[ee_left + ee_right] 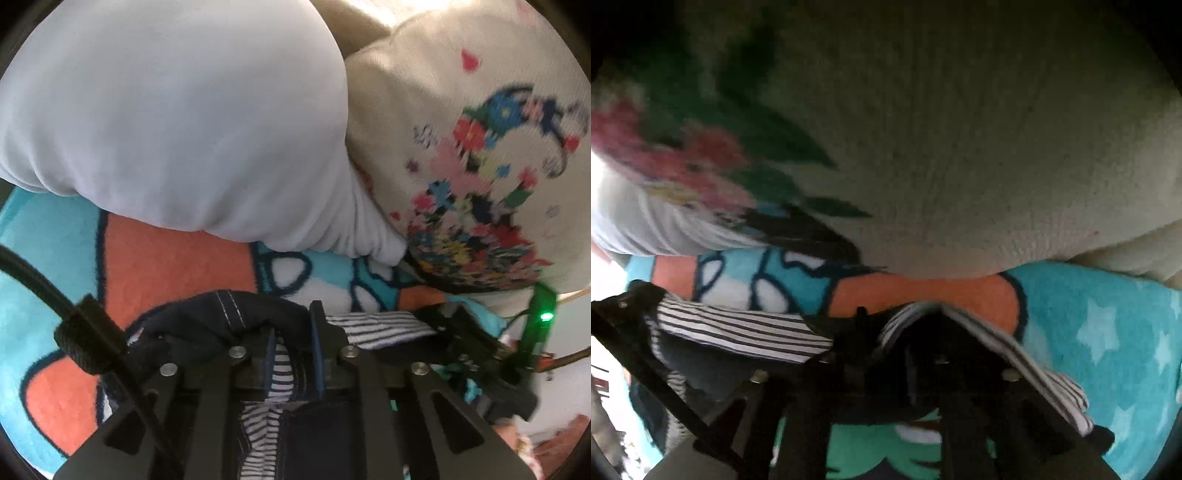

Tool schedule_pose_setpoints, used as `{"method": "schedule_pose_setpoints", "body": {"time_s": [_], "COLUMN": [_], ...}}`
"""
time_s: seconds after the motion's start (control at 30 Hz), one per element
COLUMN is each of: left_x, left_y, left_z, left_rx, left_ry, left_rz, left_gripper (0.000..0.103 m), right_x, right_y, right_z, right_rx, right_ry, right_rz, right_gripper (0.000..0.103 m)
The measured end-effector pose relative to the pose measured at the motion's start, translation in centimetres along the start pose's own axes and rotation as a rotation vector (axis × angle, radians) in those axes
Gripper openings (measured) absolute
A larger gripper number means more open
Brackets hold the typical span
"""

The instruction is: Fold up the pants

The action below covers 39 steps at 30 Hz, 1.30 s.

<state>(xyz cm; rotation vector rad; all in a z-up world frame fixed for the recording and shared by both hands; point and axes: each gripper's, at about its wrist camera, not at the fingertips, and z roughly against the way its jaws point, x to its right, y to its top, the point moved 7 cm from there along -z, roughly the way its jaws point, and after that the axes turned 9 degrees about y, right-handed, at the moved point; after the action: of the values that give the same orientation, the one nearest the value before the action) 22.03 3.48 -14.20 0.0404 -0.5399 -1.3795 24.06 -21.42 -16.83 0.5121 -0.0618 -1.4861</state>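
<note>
Where the left gripper (pixel 295 332) closes in, its two blue-padded fingers (pixel 317 332) stand close together with the pants (pixel 229 317) between them: the dark navy cloth with white stitching and its black-and-white striped lining pass through the narrow gap, and the pads appear to press on the fabric. The bunched navy waistband rises just beyond and to the left of the fingertips. In the right wrist view, the right gripper (pixel 886 332) is dark and blurred; striped lining drapes over and around its fingers, but whether the pads clamp it cannot be told. The striped band runs from these fingers leftward to the other gripper, visible at the frame's left edge. Under both grippers lies a fleece blanket (pixel 166 258) in turquoise, orange and white with dark outlines. Beyond the fingers, a white pillow (pixel 177 122) rests on the blanket, touching a cream cushion (pixel 517 110) with a floral pattern beside it.
</note>
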Motion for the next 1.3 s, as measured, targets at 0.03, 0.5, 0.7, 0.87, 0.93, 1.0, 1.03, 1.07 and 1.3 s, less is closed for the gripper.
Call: {"method": "schedule_pose_setpoints", "body": {"time_s": [0.03,0.5,0.7,0.87,0.93,1.0,1.03,1.07,1.3], "left_x": [-0.3,-6.9,-10.4,-10.5,-9.7,-8.8,-8.4,-7.7,-5.9], "left_y": [0.0,-3.3,-8.6,-11.7,-12.0,-12.1,-12.0,-11.7,-10.8], "left_z": [0.5,8.3,7.5,6.0,5.2,4.3,3.9,3.1,0.4], "left_rx": [0.000,0.091,0.018,-0.023,-0.021,-0.026,-0.029,-0.031,-0.072], "left_ry": [-0.029,-0.011,0.022,0.015,-0.003,-0.030,-0.039,-0.046,-0.007], "left_rz": [0.007,0.136,0.231,0.265,0.265,0.272,0.274,0.275,0.281], "left_gripper": [0.021,0.045,0.045,0.052,0.059,0.064,0.064,0.065,0.022], "right_x": [0.1,5.9,9.1,11.8,12.4,12.6,12.1,12.2,10.2], "right_y": [0.0,-3.1,-10.0,-14.9,-15.6,-15.6,-15.4,-15.1,-12.9], "right_z": [0.2,11.6,12.8,11.7,11.8,11.5,10.8,10.2,7.9], "right_rx": [0.003,0.161,0.121,0.040,0.054,0.053,0.049,0.046,0.063], "right_ry": [0.000,-0.050,0.016,0.066,0.063,0.080,0.088,0.094,0.122], "right_rz": [0.003,-0.102,-0.240,-0.341,-0.357,-0.360,-0.360,-0.362,-0.374], "right_gripper": [0.037,0.073,0.086,0.073,0.073,0.073,0.073,0.073,0.073]}}
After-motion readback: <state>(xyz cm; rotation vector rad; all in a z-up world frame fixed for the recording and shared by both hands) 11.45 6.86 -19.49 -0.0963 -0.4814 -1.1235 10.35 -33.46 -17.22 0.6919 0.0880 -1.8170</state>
